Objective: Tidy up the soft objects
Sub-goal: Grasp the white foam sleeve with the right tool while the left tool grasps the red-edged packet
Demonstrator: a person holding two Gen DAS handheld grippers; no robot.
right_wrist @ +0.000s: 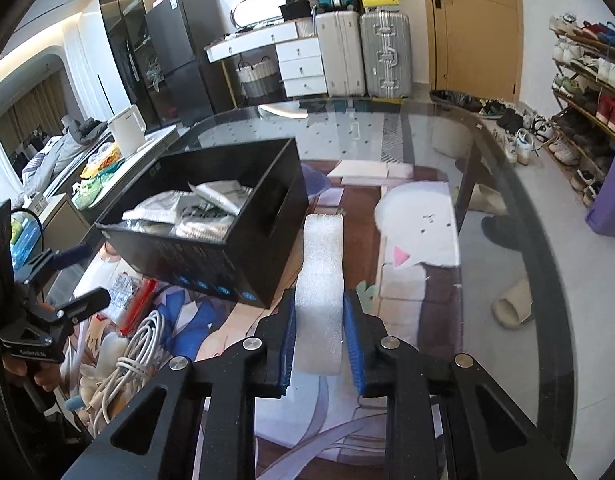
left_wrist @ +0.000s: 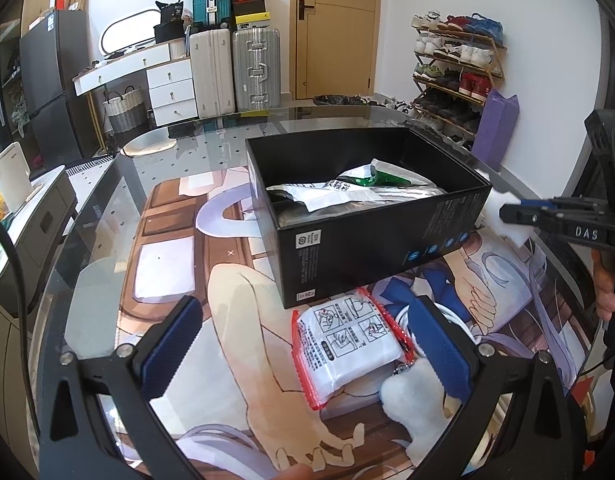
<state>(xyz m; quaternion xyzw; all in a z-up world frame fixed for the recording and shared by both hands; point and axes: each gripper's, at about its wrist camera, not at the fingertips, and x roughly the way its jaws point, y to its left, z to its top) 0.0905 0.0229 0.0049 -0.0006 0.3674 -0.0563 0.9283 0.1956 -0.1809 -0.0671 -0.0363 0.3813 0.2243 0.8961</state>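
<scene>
Right wrist view looks down on a glass-topped table (right_wrist: 447, 152) with a printed cartoon mat under the glass; its curved edge sweeps round to the right of the open black cardboard box (right_wrist: 211, 236), and the stretch of table right of the box is bare, while the side left of the box is crowded. The right gripper (right_wrist: 318, 336) tilts downward, just off the box's near right corner, its blue-padded jaws clenched on a white foam block (right_wrist: 322, 280) that stands up between them and reaches forward alongside the box's right wall. Inside the box lie silver and white plastic packets (right_wrist: 195, 208). Left of the box, in front of its near wall, sit a coiled white cable (right_wrist: 131, 356), a white plush toy (right_wrist: 103, 360) and a white pouch with red sealed edges (right_wrist: 127, 300). In the left wrist view the left gripper (left_wrist: 303, 344) also tilts downward in front of the box (left_wrist: 363, 216), its jaws spread wide and holding nothing; the red-edged pouch (left_wrist: 347, 352) lies flat between the pads, nearer the right one, and the plush toy (left_wrist: 419, 404) sits under that right pad. Far right of the box, a person's hand (left_wrist: 607, 284) grips the right gripper's (left_wrist: 507, 212) handle, with the foam block (left_wrist: 497, 200) showing at its tips.
</scene>
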